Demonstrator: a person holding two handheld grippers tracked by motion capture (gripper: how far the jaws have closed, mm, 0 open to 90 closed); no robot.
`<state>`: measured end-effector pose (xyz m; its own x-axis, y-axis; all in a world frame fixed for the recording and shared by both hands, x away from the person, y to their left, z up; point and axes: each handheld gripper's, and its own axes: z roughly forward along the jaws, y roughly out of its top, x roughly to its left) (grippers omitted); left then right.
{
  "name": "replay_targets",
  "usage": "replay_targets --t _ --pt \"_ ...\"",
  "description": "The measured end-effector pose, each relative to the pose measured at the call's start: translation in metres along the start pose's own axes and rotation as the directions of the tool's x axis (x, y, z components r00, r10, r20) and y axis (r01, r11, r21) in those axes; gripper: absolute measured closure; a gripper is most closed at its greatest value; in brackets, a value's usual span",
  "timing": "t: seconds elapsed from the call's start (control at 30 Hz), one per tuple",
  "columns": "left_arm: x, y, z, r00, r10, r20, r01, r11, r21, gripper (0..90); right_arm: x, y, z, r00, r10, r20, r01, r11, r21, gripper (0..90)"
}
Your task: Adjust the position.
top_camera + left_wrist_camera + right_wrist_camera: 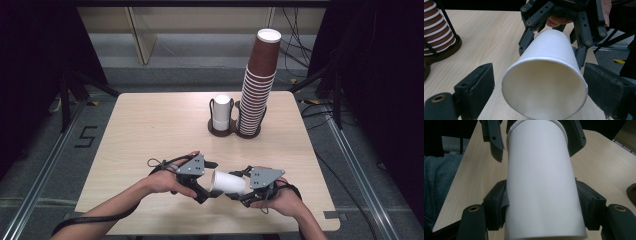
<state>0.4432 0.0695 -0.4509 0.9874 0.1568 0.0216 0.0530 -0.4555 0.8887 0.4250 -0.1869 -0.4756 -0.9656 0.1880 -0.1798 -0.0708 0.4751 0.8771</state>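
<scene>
White cup (229,183) clamped by right gripper (239,194); left gripper (209,192) loose around rim.

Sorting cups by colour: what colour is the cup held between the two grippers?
Plain white, inside and out; the cup shows best in the left gripper view.

White paper cup (229,183); brown-and-white striped cup stack (256,97); black tools; pale wood table (150,130); dark brown holder (222,131).
</scene>
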Motion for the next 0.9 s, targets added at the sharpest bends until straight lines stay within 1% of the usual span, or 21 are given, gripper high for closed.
replay_targets --t 0.03,0.07,0.13,0.17,0.2,0.27,0.3,0.33,0.4,0.43,0.67,0.73,0.87,0.9 --pt "0.0 0.0 0.0 1.0 0.0 0.0 0.0 1.0 0.0 11.0 0.0 0.0003 0.0 1.0 -0.003 0.0 0.003 1.0 -0.002 35.2" --pt "-0.0001 0.0002 -0.0001 1.0 0.001 0.005 -0.001 1.0 0.002 11.3 0.0012 0.0004 0.0002 0.9999 0.015 -0.007 -0.015 1.0 0.003 35.2" --pt "0.0001 0.0004 -0.0002 1.0 0.001 0.008 -0.001 1.0 0.005 12.0 0.0011 0.0009 0.0002 0.9999 0.011 -0.009 -0.011 1.0 0.001 35.2" --pt "0.0008 0.0012 -0.0002 0.9999 0.002 0.01 -0.002 0.9999 0.01 12.4 0.0 0.0018 -0.0002 1.0 -0.008 -0.003 0.008 1.0 -0.005 35.2" --pt "0.0008 0.0012 -0.0002 0.9999 0.002 0.01 -0.002 0.9999 0.01 12.6 -0.0003 0.0019 -0.0003 0.9999 -0.011 -0.004 0.011 1.0 -0.006 35.2" --pt "0.002 0.0029 0.0003 0.9999 0.001 0.014 0.0 1.0 -0.001 12.9 -0.0012 0.0016 -0.0005 0.9999 -0.015 -0.008 0.015 1.0 -0.008 35.2" --pt "0.0023 0.0032 0.0005 0.9999 0.001 0.015 -0.001 1.0 0.0 12.9 0.0005 0.0009 -0.0012 0.9998 0.014 -0.013 -0.014 1.0 0.002 35.2" --pt "0.0023 0.0032 0.0005 0.9999 0.001 0.015 -0.001 1.0 0.0 13.0 0.0005 0.0009 -0.0012 0.9998 0.014 -0.013 -0.014 1.0 0.002 35.2" --pt "0.0024 0.0027 0.0016 0.9998 -0.005 0.017 0.005 1.0 0.002 13.1 -0.0004 0.0004 -0.0013 1.0 -0.003 -0.005 0.003 1.0 0.001 35.2" --pt "0.0026 0.0019 0.0016 0.9998 -0.003 0.021 0.003 0.9999 0.014 13.5 -0.0002 0.0004 -0.0012 1.0 -0.006 -0.001 0.006 1.0 -0.006 35.2" --pt "0.0028 -0.0012 0.0016 0.9997 0.003 0.024 -0.004 0.9995 0.03 13.9 -0.001 0.0014 -0.0021 0.9999 -0.012 0.004 0.012 1.0 -0.011 35.3" --pt "0.0034 -0.0028 0.0023 0.9998 0.002 0.019 -0.003 0.999 0.045 13.9 -0.0006 0.0013 -0.002 0.9999 -0.011 0.002 0.011 1.0 -0.007 35.3" --pt "0.0036 -0.004 0.0029 0.9997 0.005 0.023 -0.006 0.9988 0.049 14.7 -0.001 0.0018 -0.0021 0.9998 -0.02 0.006 0.02 1.0 -0.016 35.3" --pt "0.0037 -0.0048 0.0036 0.9997 0.004 0.023 -0.005 0.9986 0.053 15.2 -0.0005 0.0018 -0.002 0.9999 -0.012 0.002 0.012 1.0 -0.014 35.3"
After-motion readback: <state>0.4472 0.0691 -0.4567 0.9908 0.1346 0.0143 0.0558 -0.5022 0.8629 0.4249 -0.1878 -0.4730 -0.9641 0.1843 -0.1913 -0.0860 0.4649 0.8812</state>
